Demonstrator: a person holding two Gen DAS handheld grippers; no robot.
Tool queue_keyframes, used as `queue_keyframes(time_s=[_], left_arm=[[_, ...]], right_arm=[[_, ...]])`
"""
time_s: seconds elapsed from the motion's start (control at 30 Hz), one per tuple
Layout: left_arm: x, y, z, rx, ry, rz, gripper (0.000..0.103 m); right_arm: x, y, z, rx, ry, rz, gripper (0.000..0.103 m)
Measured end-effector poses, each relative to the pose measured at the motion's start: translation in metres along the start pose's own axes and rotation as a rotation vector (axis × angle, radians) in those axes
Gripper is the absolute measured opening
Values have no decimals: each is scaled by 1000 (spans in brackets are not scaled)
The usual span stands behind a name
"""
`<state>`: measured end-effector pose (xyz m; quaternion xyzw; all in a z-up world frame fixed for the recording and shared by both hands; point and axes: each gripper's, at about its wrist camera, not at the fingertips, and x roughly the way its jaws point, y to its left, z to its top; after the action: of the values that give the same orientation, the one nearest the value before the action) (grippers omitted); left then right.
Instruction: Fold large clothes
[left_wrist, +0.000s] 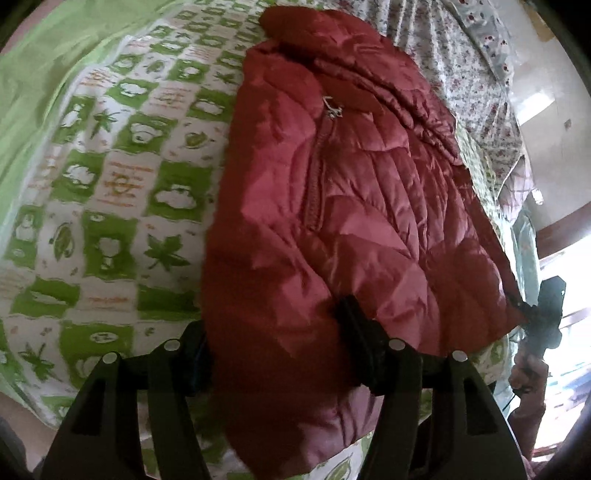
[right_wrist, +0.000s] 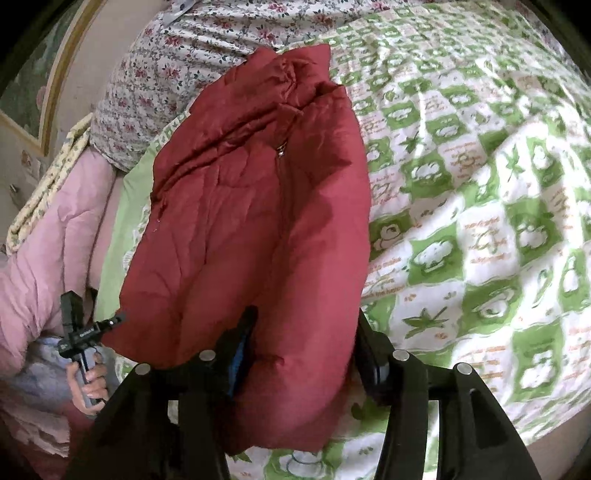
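**Bed and what lies on it**

We find a bed (right_wrist: 480, 221) covered by a green-and-white checked sheet. A red padded jacket (left_wrist: 332, 206) lies on it, zip up. A floral quilt (right_wrist: 177, 66) sits at the far end, with a pink blanket (right_wrist: 48, 236) just beside it.

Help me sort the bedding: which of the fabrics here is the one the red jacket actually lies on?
The green-and-white checked sheet with leaf and cartoon prints; the red jacket rests on it. The small-flowered fabric lies beyond the collar.
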<state>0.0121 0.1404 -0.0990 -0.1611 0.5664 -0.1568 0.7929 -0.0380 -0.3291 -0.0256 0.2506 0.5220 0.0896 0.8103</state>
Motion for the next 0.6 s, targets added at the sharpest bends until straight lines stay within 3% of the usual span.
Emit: queue_keyframes(time_s=[0.13, 0.3, 0.37, 0.6], left_arm=[[2, -7, 0, 30, -1, -2, 60], [0, -7, 0, 35, -18, -19, 38], [-4, -7, -1, 30, -30, -43, 24], [-25, -29, 3, 66, -109, -40, 19]], right_arm=[[0, -2, -1, 4, -13, 15, 47], [-2, 0, -4, -12, -27, 22, 39], [-3, 2, -4, -18, -33, 22, 37], [-9, 6, 0, -10, -65, 55, 29]])
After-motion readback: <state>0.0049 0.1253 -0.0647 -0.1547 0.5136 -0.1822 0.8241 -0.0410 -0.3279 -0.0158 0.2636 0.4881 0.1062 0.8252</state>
